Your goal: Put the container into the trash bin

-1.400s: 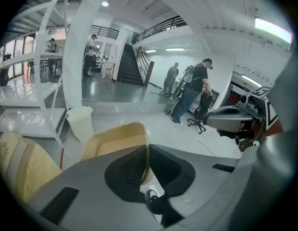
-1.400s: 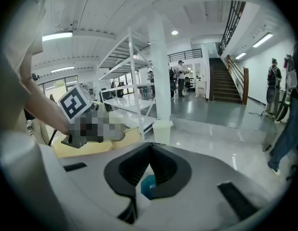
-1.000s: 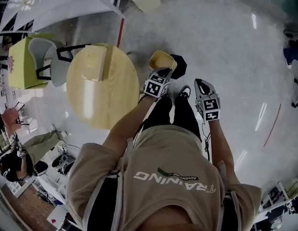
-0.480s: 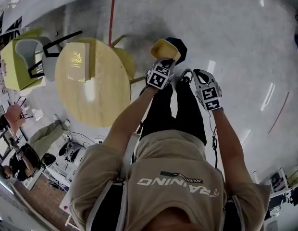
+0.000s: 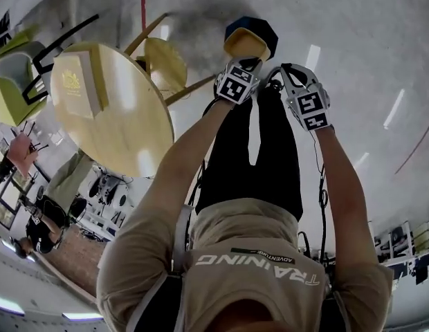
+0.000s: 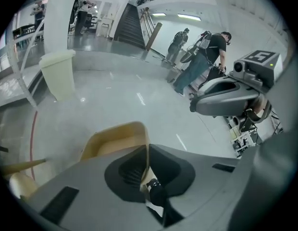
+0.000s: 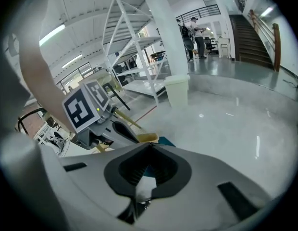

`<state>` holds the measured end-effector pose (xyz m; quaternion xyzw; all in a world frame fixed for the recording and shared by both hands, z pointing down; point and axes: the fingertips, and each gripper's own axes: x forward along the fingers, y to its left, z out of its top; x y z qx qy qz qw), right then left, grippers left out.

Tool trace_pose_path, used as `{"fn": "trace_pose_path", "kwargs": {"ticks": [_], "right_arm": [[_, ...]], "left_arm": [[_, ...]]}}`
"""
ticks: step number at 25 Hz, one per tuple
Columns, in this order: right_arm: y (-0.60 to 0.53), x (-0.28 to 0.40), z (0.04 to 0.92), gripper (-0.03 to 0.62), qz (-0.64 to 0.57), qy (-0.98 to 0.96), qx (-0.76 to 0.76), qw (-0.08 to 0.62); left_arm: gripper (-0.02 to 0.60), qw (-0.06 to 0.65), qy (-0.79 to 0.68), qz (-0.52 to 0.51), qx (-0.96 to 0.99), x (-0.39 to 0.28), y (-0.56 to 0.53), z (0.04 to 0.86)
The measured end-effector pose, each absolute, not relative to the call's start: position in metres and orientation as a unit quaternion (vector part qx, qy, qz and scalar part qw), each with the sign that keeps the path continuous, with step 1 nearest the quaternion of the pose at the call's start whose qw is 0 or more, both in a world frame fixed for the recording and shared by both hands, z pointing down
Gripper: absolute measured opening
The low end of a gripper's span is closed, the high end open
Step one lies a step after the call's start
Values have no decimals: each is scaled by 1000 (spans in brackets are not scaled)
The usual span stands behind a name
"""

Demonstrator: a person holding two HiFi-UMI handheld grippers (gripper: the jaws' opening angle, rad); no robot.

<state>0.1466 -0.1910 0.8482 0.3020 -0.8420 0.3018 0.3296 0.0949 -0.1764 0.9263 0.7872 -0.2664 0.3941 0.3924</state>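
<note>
At 12 o'clock in the head view, the container (image 5: 246, 43) now hangs over the trash bin (image 5: 261, 26). I have lowered both grippers toward it over the last second.

Left gripper view: the left gripper (image 6: 146, 150) fingers pinch the container wall.

Right gripper view: the right gripper (image 7: 149, 148) fingers are pressed together and empty, with the bin at 1 o'clock.

Judgement: release comes next.

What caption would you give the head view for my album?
Seen from above, the left tongs hold a tan container by its rim over a dark trash bin.
</note>
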Motion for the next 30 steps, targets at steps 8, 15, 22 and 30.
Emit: {"fn": "trace_pose_path", "kwargs": {"ticks": [8, 15, 22, 30], "right_arm": [[-202, 147, 954, -2, 320, -827, 310, 343], [-187, 139, 1024, -2, 358, -804, 319, 352], [-181, 143, 1059, -2, 368, -800, 316, 352], [-185, 137, 1057, -2, 371, -802, 309, 352]], "left_arm": [[21, 412, -243, 398, 783, 104, -173, 1004], [21, 417, -232, 409, 778, 98, -169, 1067], [23, 404, -256, 408, 778, 85, -184, 1110], [144, 422, -293, 391, 764, 68, -198, 1115]]}}
